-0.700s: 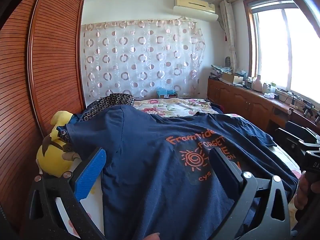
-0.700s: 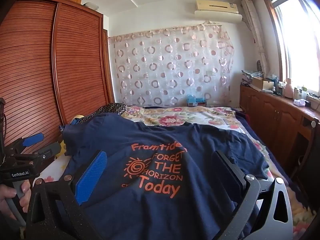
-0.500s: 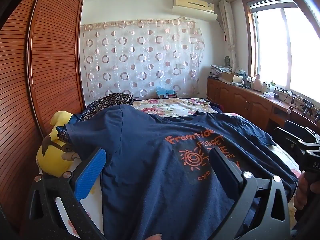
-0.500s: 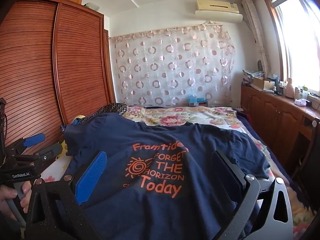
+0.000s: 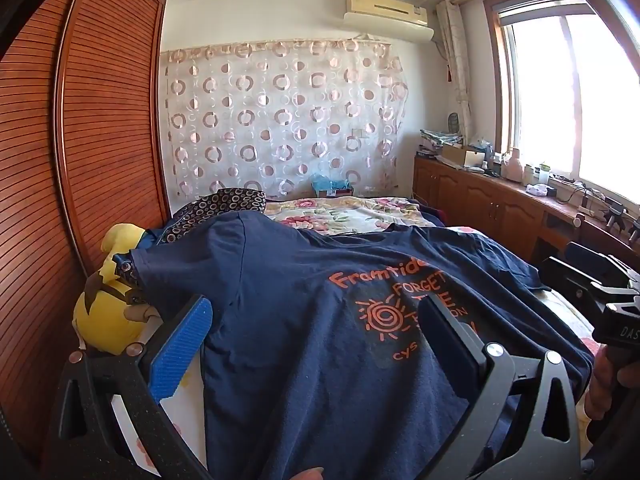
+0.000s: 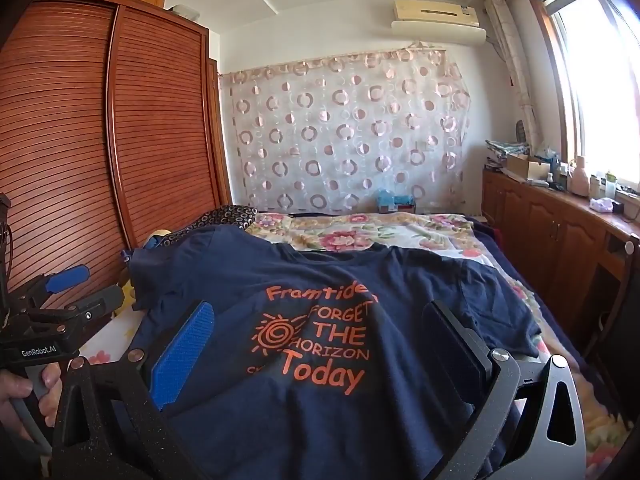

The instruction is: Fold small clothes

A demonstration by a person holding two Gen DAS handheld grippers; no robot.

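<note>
A navy T-shirt [image 5: 288, 304] with orange print lies spread face up on the bed; it also shows in the right wrist view [image 6: 400, 288]. My left gripper [image 5: 316, 328] is open, hovering over the shirt's lower left part. My right gripper [image 6: 320, 332] is open, hovering over the shirt's lower middle, above the print. Each gripper shows at the edge of the other's view: the right gripper [image 5: 600, 292] at right, the left gripper [image 6: 60, 300] at left. Neither holds any cloth.
A yellow plush toy [image 5: 108, 312] lies at the bed's left edge beside the wooden wardrobe [image 5: 80, 160]. A floral bedspread [image 6: 360, 232] and a patterned pillow [image 5: 228, 204] lie beyond the shirt. A wooden cabinet [image 6: 560, 232] runs along the right under the window.
Almost nothing has changed. Both grippers stay open over the shirt with only a slight drift of the views.
</note>
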